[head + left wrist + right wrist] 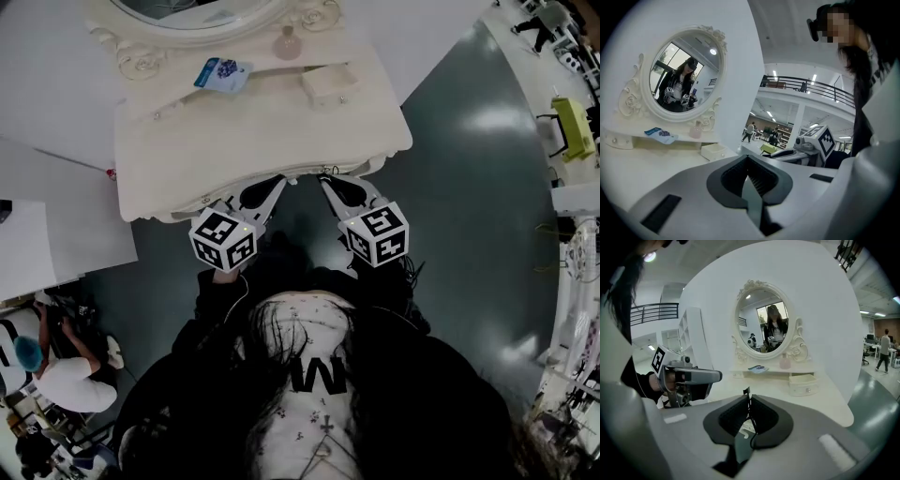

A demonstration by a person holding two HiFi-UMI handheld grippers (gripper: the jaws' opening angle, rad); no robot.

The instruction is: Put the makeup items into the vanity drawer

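Note:
A cream vanity [262,141] stands before me, with an oval mirror [766,319] at its back. On its shelf lie a blue packet [223,73] [758,368] and a pink bottle [287,43] [785,362]. To their right, a small drawer box [329,84] [802,384] sits on the top with its drawer closed. Both grippers hover side by side at the vanity's near edge, pointing at it. My left gripper [278,183] [749,161] is shut with nothing in it. My right gripper [326,180] [749,404] is shut too; a thin dark sliver shows between its pads.
White panels [56,234] stand left of the vanity. A person [56,375] crouches on the grey floor at lower left. A white bench [574,127] with a green object runs along the right side. Open floor [469,187] lies right of the vanity.

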